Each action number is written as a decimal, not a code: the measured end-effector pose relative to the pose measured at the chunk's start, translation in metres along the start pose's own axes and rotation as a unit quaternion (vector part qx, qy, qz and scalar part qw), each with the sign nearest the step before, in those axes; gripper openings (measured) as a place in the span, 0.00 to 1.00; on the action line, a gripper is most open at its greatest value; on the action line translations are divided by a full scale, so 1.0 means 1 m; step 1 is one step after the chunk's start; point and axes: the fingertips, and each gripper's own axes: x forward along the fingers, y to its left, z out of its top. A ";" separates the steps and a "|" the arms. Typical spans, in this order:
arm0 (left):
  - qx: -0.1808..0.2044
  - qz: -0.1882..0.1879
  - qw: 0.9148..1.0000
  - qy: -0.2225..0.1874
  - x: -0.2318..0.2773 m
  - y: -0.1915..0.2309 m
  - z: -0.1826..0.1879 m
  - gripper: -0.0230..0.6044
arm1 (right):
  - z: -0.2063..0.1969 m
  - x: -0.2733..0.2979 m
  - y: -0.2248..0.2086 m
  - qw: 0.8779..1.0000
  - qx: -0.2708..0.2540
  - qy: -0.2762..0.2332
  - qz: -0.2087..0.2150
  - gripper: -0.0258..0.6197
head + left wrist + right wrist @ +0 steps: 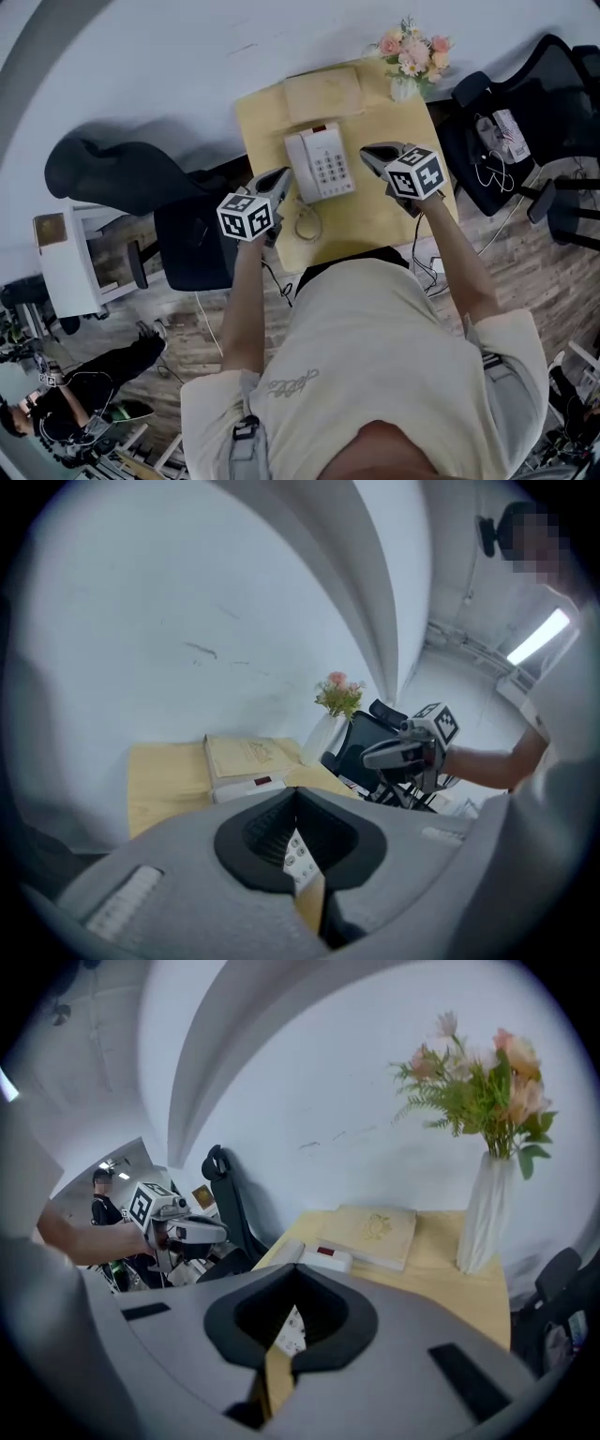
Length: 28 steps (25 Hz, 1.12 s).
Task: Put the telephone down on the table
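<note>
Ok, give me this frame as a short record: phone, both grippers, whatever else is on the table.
telephone: lying on the table, touched by neither gripper
left hand-held gripper: shut, empty, left of the telephone
right hand-held gripper: shut, empty, right of the telephone
behind it: book, vase of flowers
task: looks done

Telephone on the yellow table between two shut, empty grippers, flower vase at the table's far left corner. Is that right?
Not quite. The head view shows the flower vase at the far right corner of the table, not the left. The rest holds: the telephone lies on the table between the left gripper and the right gripper, both shut and empty.
</note>
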 end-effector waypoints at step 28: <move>0.088 0.077 0.972 -0.205 -0.091 -0.055 0.211 0.07 | 0.185 -0.112 0.097 0.957 -0.190 -0.217 -0.037 0.04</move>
